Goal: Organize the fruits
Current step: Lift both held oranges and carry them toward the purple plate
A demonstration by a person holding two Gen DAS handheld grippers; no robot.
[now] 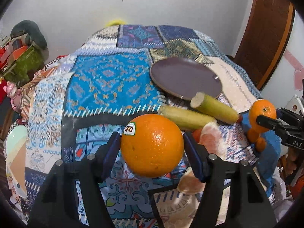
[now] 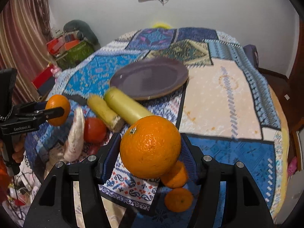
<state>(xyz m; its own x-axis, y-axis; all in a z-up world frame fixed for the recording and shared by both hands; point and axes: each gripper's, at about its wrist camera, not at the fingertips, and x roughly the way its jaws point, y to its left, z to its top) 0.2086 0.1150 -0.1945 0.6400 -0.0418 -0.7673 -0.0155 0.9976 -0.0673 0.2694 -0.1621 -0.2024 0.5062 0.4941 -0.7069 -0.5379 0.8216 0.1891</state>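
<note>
Left wrist view. Nearest item: stickered orange (image 1: pixel 152 145), clamped between the blue pads of the left gripper (image 1: pixel 152 142) and carried clear of the patterned tablecloth (image 1: pixel 106 76). Beyond it and to its right: two pale green stalks (image 1: pixel 214 110), lying side by side, long axes running obliquely toward the purple plate (image 1: pixel 185 77). Plate empty, farther off and right of centre. Peeled citrus pieces (image 1: pixel 209 136) just right of the jaws. At far right, the right gripper (image 1: pixel 266 122) with its own fruit.

Right wrist view. Nearest item: second orange (image 2: pixel 150 148), stem end up, gripped between the pads of the right gripper (image 2: pixel 150 148). Two small mandarins (image 2: pixel 177 199) lie on the cloth below. Plate lies straight ahead, past the stalks; judged nearer this hand than the left. Tomato (image 2: pixel 95 130) left of the jaws. Left gripper (image 2: pixel 55 112) at far left, holding its orange.
</note>
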